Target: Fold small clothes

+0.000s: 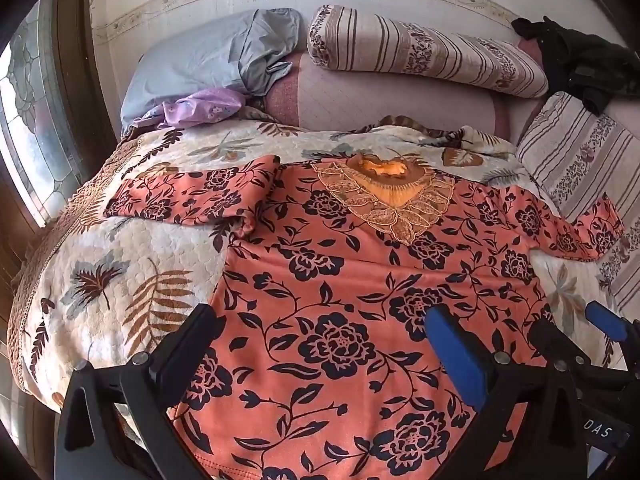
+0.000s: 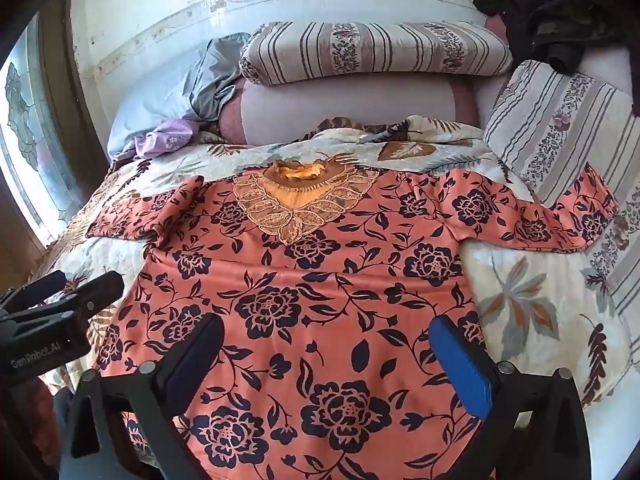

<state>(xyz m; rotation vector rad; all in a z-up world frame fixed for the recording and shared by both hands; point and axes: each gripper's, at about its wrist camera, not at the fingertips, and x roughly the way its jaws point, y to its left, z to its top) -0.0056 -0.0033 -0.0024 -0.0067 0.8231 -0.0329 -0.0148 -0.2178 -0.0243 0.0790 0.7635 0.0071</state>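
Observation:
An orange top with dark flower print (image 1: 340,280) lies flat and face up on the bed, lace collar (image 1: 384,200) away from me, both sleeves spread out. It also shows in the right wrist view (image 2: 320,280). My left gripper (image 1: 324,328) is open and empty, hovering over the lower part of the top. My right gripper (image 2: 328,336) is open and empty over the same lower part, a little to the right. The right gripper's blue pad shows at the right edge of the left wrist view (image 1: 604,320); the left gripper shows at the left edge of the right wrist view (image 2: 76,292).
A leaf-print quilt (image 1: 120,272) covers the bed. Striped pillows (image 1: 420,48) and a grey pillow (image 1: 208,56) line the wall. A purple cloth (image 1: 200,106) lies at the back left, dark clothing (image 1: 580,56) at the back right. A window (image 1: 28,120) is left.

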